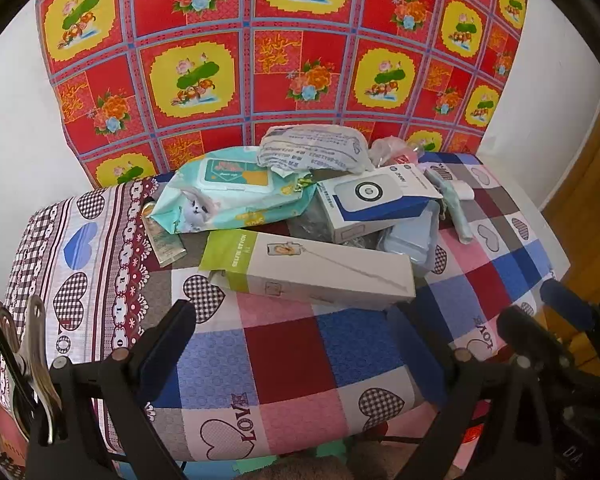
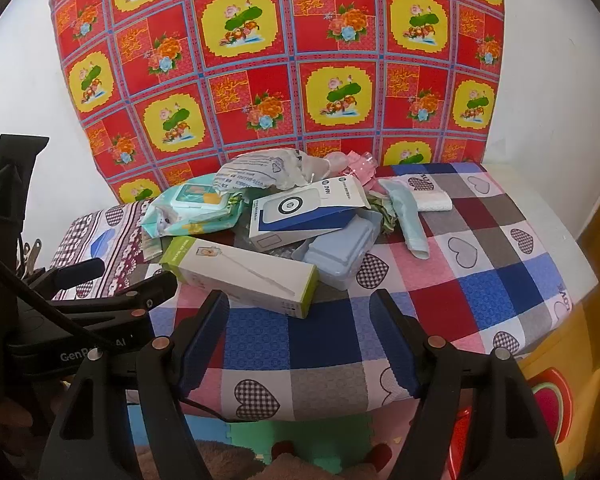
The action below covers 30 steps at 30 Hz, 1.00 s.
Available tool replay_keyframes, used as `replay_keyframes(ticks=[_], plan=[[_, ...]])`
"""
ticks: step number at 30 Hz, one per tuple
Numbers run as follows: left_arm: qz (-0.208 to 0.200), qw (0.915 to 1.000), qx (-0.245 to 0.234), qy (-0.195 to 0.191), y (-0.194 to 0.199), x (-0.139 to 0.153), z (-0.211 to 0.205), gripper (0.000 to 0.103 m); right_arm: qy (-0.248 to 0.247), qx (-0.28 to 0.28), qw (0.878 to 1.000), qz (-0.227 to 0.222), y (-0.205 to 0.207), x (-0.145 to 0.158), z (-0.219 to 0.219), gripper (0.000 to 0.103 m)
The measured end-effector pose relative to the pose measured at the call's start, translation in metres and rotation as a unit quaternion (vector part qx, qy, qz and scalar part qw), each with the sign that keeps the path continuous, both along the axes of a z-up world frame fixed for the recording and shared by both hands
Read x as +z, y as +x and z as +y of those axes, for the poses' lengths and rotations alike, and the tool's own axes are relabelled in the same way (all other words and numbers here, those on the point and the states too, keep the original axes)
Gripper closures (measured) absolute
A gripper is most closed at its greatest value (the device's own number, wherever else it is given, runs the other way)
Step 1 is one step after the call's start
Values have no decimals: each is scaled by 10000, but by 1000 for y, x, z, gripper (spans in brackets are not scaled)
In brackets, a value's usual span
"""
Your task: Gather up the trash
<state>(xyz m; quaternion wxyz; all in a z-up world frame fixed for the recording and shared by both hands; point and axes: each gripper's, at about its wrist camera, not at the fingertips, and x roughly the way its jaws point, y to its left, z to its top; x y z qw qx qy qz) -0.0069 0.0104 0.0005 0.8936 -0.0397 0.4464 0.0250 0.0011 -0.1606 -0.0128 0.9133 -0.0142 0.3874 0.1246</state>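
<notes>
A heap of trash lies on the table under a patchwork heart cloth (image 1: 284,352). Nearest is a white and green selfie-stick box (image 1: 312,268) (image 2: 240,272). Behind it are a teal wet-wipes pack (image 1: 232,192) (image 2: 192,208), a white and blue carton (image 1: 380,200) (image 2: 304,212), a pale blue plastic case (image 1: 412,236) (image 2: 340,248), a crumpled grey mailer bag (image 1: 312,148) (image 2: 260,172) and a pale blue wrapper (image 1: 456,208) (image 2: 408,216). My left gripper (image 1: 292,340) (image 2: 120,278) hangs open just short of the selfie-stick box. To its right, my right gripper (image 2: 300,328) (image 1: 540,316) is open too, holding nothing.
A red and yellow floral cloth (image 2: 284,60) hangs against the white wall behind the table. A metal clip (image 1: 32,344) sits at the table's left edge. A white folded tissue (image 2: 432,200) and pink wrapper (image 2: 352,168) lie at the back. Coloured foam mats (image 2: 328,440) cover the floor below.
</notes>
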Motion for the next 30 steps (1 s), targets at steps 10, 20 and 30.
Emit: replay_keyframes(ticks=[10,20,30], plan=[[18,10000,10,-1,1,-1,1,4,-1,2,10000,-1,1,-1,0,29],[16,10000,12,-1,2,-1,0,4,1,-9,10000,2,2,-2,1,29],[18,10000,11,0,2,-1,0,4,-23,-8,10000,15,3,-3,6,29]])
